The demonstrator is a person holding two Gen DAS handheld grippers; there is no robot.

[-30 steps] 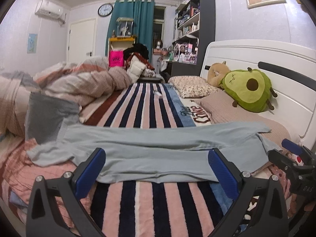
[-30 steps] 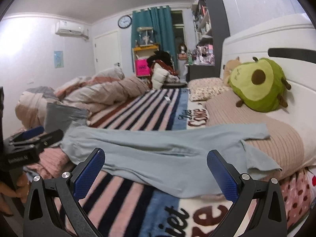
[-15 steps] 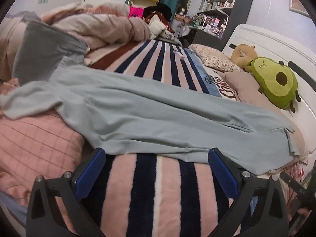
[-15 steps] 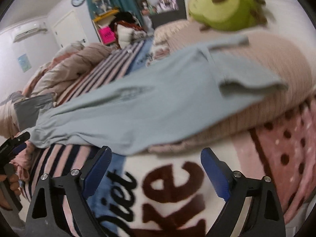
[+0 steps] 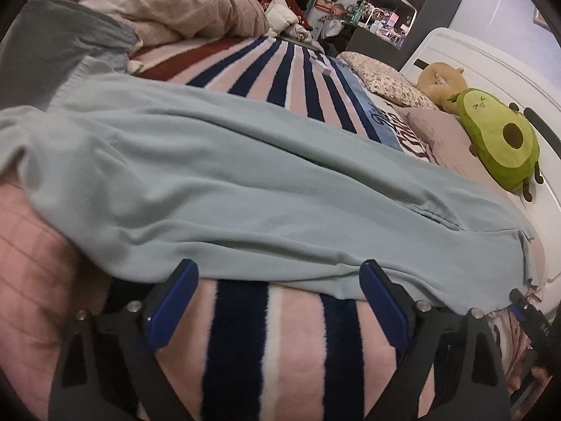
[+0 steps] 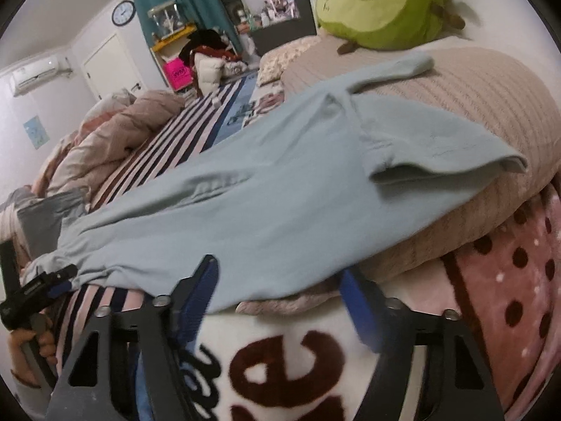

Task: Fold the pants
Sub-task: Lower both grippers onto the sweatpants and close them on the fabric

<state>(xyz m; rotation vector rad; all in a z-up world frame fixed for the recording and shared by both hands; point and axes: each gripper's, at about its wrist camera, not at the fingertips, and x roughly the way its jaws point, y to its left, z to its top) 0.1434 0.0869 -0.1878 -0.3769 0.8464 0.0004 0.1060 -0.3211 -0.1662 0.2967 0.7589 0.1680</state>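
Light grey-blue pants (image 5: 245,189) lie spread lengthwise across the striped bed blanket (image 5: 294,347). In the right wrist view the pants (image 6: 266,196) drape partly over a beige ribbed pillow (image 6: 466,105). My left gripper (image 5: 277,280) is open, its blue fingertips right at the pants' near edge. My right gripper (image 6: 280,277) is open, its fingertips at the near hem where the pants meet the pillow. Neither holds cloth. The left gripper also shows at the left edge of the right wrist view (image 6: 38,291).
An avocado plush (image 5: 501,144) and a white headboard (image 5: 491,66) are at the right. A bunched duvet (image 5: 168,7) and grey cloth (image 5: 52,45) lie at the left. A pink dotted blanket (image 6: 508,280) lies beside the pillow.
Both grippers have dropped and moved forward to the pants' near edge. The views have tilted down toward the bed. Both stay open.
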